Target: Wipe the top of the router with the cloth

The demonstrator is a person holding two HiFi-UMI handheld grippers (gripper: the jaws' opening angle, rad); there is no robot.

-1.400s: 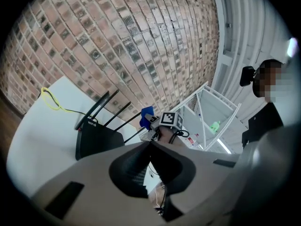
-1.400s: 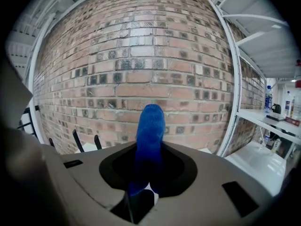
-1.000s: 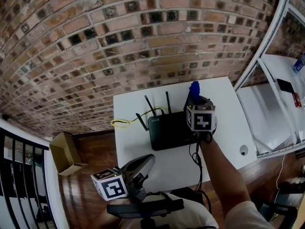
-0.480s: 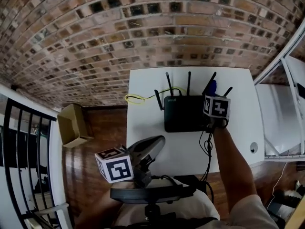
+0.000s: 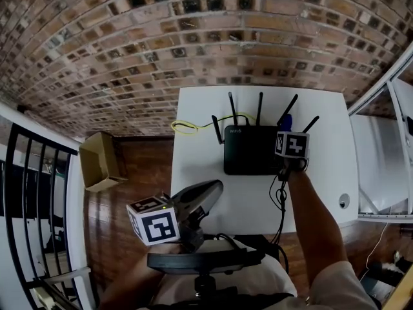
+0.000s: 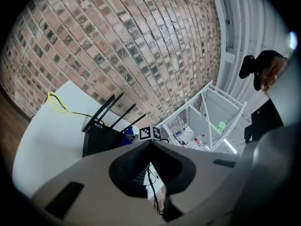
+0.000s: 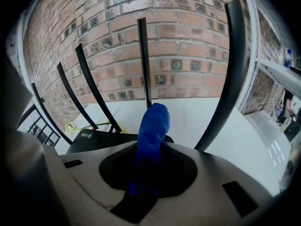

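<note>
The black router [image 5: 248,150] lies on the white table [image 5: 200,173], its antennas pointing toward the brick wall. My right gripper [image 5: 284,132] is at the router's right end, shut on a blue cloth [image 5: 286,121] that sticks out past its tips between two antennas. In the right gripper view the blue cloth [image 7: 152,125] stands up from the right gripper [image 7: 150,147], with the router [image 7: 106,139] to the lower left. My left gripper [image 5: 205,191] hangs off the table's near edge with its jaws together and nothing in them. In the left gripper view the router [image 6: 101,139] lies far ahead.
A yellow cable [image 5: 184,128] loops behind the router's left side. Black cables [image 5: 279,196] trail over the table under my right arm. A small round grey fitting [image 5: 344,201] sits near the table's right edge. A cardboard box [image 5: 100,161] lies on the wooden floor at left; white shelving [image 5: 387,166] stands at right.
The head view has swung, so the table sits more centrally. My right gripper stays at the router's right end with the cloth. The left gripper has barely moved.
</note>
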